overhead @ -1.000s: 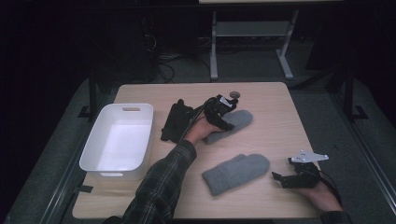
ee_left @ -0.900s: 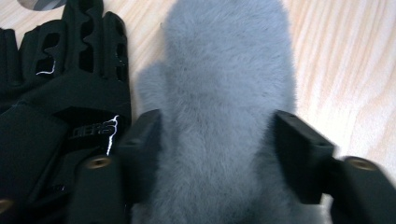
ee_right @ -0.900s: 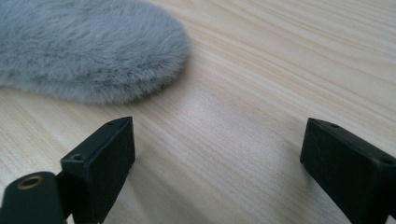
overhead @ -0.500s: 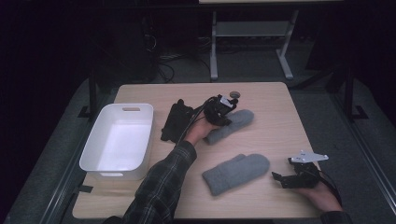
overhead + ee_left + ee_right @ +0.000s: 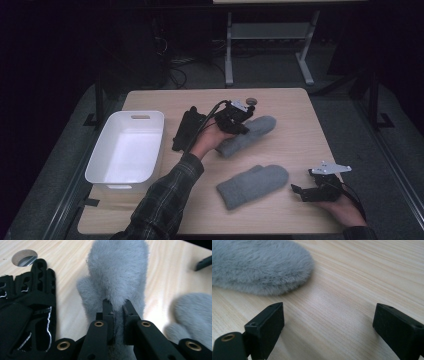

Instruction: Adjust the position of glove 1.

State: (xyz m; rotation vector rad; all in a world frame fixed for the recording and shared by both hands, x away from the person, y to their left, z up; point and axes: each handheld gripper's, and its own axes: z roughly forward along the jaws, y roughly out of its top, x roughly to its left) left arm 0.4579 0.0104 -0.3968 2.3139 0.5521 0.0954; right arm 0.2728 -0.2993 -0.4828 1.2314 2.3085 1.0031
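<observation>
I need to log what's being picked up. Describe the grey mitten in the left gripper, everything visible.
The grey mitten is fluffy, fleece-like fabric with a rounded tip and a thumb lobe on one side. The left gripper pinches its cuff end, its jaws having just closed on the pile. It stretches diagonally over the wooden table, beside the black gloves and apart from the second mitten.

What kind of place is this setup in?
Probably a lab or workshop data-collection station: a light wooden table on dark carpet, a metal-framed bench behind with loose cables on the floor, and staged props: grey fuzzy mittens, a white plastic bin.
</observation>
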